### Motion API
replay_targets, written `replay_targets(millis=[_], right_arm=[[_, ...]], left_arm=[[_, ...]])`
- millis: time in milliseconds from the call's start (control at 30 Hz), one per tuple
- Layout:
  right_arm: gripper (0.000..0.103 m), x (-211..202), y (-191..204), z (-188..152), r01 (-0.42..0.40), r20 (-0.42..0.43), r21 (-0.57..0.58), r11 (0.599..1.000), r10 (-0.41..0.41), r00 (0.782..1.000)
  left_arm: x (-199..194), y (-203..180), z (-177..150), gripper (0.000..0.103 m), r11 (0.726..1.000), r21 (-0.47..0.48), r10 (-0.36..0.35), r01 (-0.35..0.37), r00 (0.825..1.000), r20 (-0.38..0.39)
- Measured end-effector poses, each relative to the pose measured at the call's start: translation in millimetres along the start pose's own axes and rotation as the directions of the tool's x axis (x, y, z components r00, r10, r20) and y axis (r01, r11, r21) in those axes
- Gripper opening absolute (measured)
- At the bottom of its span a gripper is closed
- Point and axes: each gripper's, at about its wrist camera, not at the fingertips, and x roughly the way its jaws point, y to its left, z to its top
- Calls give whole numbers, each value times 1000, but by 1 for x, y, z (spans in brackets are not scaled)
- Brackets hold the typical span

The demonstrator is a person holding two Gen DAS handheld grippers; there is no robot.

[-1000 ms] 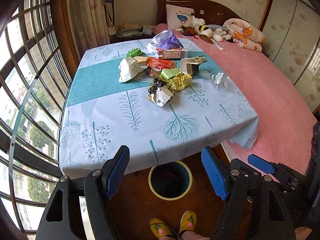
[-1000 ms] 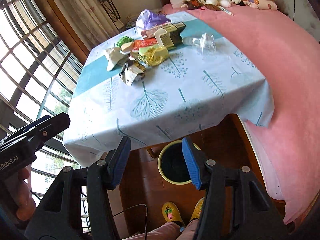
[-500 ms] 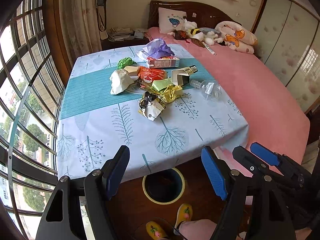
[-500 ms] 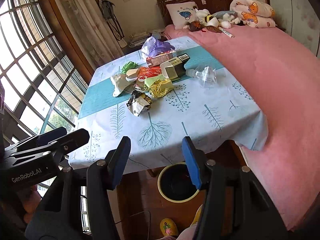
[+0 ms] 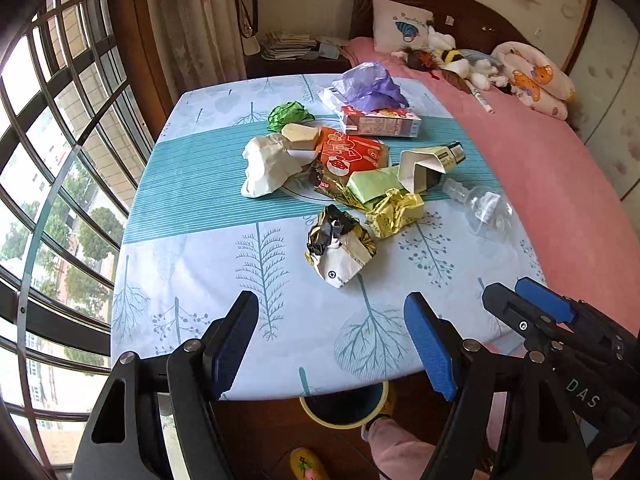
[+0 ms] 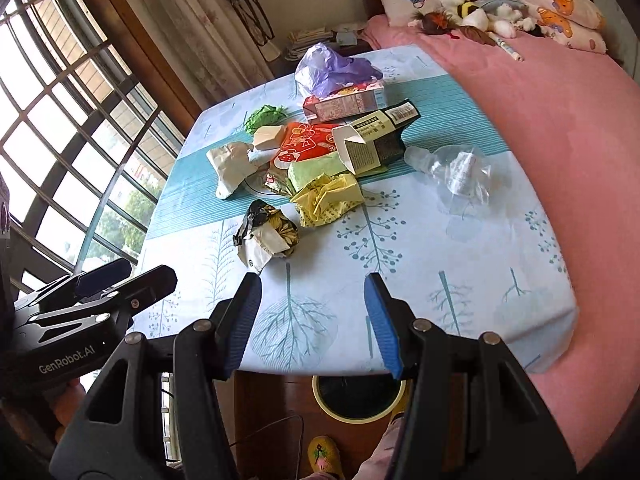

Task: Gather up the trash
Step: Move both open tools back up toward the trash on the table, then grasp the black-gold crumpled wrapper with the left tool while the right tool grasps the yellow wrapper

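Observation:
A heap of trash lies mid-table: a crumpled black-and-white wrapper (image 5: 340, 246) (image 6: 267, 236) nearest me, a yellow wrapper (image 5: 394, 212) (image 6: 326, 198), a white paper bag (image 5: 266, 166), an orange packet (image 5: 350, 154), an open carton (image 5: 430, 164) (image 6: 374, 140), a purple bag (image 5: 370, 86) and a clear plastic bottle (image 5: 482, 206) (image 6: 456, 170). A yellow-rimmed bin (image 5: 344, 404) (image 6: 358, 398) stands on the floor under the table's near edge. My left gripper (image 5: 330, 344) and right gripper (image 6: 312, 318) hang open and empty over the near edge, short of the wrapper.
The table (image 5: 192, 264) wears a tree-print cloth with a teal stripe. A pink bed (image 5: 560, 184) with pillows and soft toys runs along the right. Barred windows (image 5: 52, 160) fill the left. A person's slippered feet (image 6: 324, 454) stand by the bin.
Both grippers have risen and moved forward over the table edge, so the trash heap looks closer and the bin has slid partly under the cloth. Both stayed open.

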Motion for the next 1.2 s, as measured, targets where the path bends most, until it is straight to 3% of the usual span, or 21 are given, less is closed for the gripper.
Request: replay_targets(millis=[300,567,933,1200], right_arm=[[50,92,-43,61,-78,-139,-53,996,70,988],[51,146,-57,91,-154,-203,-60,986,139,969],[52,194,-43,97,-198,-258,-80,977,172,951],[50,199,-32,93,-188,-238,-144,972,151,960]], left_arm=[[110,-22,40,76,992,-78,88,-102,984,-157],[166,-11,53,72,969,-193,108,-155,967,-231],[194,-4,50,68,958,-256,67,-133,966,-250],[189,4,46,59,953,-283,36,-107,969,-243]])
